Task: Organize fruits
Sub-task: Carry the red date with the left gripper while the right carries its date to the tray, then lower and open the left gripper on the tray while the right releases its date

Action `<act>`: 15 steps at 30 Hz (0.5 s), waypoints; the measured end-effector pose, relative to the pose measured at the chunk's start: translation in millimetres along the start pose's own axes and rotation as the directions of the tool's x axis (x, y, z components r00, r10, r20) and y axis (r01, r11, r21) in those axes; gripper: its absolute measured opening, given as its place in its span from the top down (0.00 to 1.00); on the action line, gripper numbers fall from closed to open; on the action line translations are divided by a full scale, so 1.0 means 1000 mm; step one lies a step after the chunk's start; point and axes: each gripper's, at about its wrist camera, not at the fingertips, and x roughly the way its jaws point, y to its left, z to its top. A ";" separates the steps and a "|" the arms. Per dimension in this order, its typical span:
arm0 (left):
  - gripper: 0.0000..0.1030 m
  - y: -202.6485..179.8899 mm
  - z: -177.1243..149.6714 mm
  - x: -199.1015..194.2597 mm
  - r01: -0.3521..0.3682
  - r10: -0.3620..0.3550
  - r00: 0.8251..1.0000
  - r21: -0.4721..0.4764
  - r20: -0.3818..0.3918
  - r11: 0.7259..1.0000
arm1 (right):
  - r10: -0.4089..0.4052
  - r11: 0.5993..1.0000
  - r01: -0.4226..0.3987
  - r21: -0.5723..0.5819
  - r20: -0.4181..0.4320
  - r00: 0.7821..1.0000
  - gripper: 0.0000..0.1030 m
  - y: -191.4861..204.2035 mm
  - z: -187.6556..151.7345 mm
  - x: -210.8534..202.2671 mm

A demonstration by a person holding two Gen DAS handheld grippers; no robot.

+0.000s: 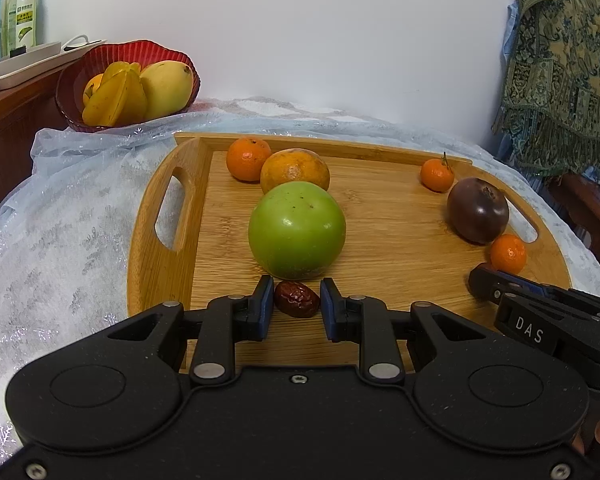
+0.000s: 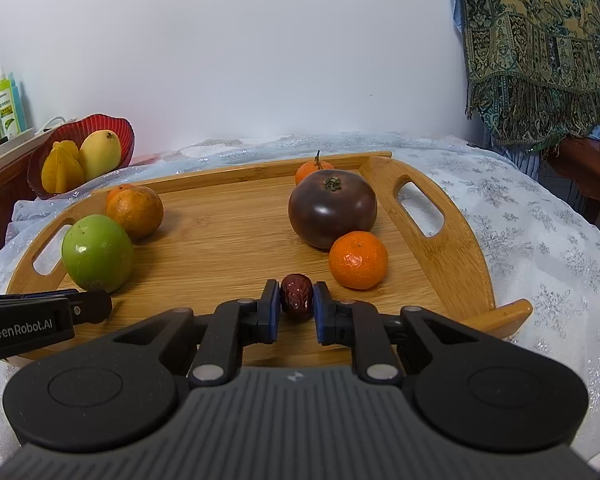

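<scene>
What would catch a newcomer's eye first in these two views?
The big green fruit sits mid-tray, with a dark purple fruit near the right handle of the wooden tray. Up front, the left gripper pinches one red date and the right gripper a second date.

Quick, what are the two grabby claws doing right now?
Left gripper: closed on a red date, which sits on the wooden tray.
Right gripper: closed on another red date, also on the tray.

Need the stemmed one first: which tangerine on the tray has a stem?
The tangerine behind the dark purple fruit; a stem sticks up from it, unlike the others.
</scene>
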 end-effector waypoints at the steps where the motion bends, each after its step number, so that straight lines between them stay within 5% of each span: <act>1: 0.77 0.000 0.000 0.000 0.001 -0.001 1.000 -0.001 0.000 1.000 | 0.001 1.000 -0.001 0.001 0.000 1.000 0.75 0.000 0.000 0.000; 15: 0.74 0.002 0.000 -0.001 0.008 -0.008 1.000 -0.004 -0.002 1.000 | 0.007 1.000 -0.007 0.015 0.004 1.000 0.69 -0.002 0.000 -0.001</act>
